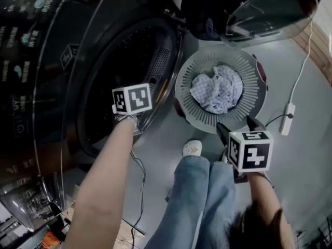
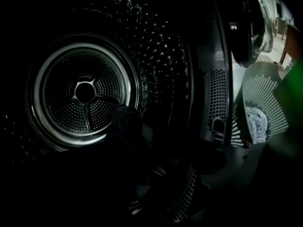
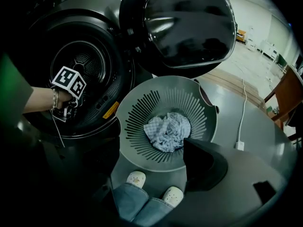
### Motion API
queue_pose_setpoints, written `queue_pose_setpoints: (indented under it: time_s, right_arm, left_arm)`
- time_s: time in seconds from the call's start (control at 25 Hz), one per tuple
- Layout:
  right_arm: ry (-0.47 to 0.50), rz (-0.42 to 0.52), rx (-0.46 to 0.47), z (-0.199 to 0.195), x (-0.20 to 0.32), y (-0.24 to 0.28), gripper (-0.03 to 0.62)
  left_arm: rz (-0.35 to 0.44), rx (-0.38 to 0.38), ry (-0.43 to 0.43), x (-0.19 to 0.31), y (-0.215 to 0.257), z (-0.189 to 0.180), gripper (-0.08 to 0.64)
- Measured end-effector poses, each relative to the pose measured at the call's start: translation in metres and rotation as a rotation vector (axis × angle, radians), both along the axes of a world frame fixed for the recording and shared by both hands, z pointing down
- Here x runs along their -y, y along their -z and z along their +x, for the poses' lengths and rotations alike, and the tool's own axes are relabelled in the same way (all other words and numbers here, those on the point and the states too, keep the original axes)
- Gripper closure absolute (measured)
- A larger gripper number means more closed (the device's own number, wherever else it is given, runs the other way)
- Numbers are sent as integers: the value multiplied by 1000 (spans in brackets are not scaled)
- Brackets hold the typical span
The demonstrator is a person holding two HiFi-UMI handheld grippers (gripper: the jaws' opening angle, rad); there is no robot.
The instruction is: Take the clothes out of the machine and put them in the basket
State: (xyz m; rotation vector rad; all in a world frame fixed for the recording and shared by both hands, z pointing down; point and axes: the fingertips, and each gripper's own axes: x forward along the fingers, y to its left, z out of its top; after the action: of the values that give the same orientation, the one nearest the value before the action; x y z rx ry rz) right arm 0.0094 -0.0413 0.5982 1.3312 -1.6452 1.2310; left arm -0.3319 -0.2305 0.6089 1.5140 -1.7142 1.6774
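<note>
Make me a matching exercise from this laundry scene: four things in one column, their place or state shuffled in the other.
Column one
1 machine door
2 basket
3 checked cloth
4 right tool

Column two
A standing on the floor
B swung open
C crumpled inside the basket
D jaws apart, holding nothing

Pairs: 1-B, 2-A, 3-C, 4-D

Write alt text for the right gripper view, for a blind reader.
A grey basket on the floor holds one crumpled checked cloth. Beside it the machine's door stands open, and the left claw is at the drum.
</note>
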Motion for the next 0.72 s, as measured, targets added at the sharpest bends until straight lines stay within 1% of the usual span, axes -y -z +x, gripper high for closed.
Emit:
queue_pose_setpoints:
  time_s: [0.12, 0.28, 0.48, 0.56, 0.64, 0.68, 0.72]
  right_arm:
    - [10, 0, 2, -4, 1, -9, 172]
    - [-2, 14, 15, -9, 9, -16, 173]
    - [-1, 12, 15, -15, 5, -29, 176]
    - [8, 6, 16, -18, 2, -35, 176]
    - [12, -4, 15, -18, -2, -40, 179]
    - [10, -10, 16, -18, -4, -41, 181]
    - [6, -15, 16, -17, -5, -43, 183]
  left_arm:
    - [-29, 13, 33, 0, -10, -12, 112]
    - [-45, 28, 51, 4, -23, -28, 101]
    - [-80, 105, 84, 1, -44, -55, 100]
    - [-92, 93, 111, 0, -52, -63, 103]
    - [-130, 69, 153, -6, -57, -65, 103]
    - [-151, 69, 169, -9, -58, -65, 117]
    - [-163, 79, 176, -12, -58, -65, 244]
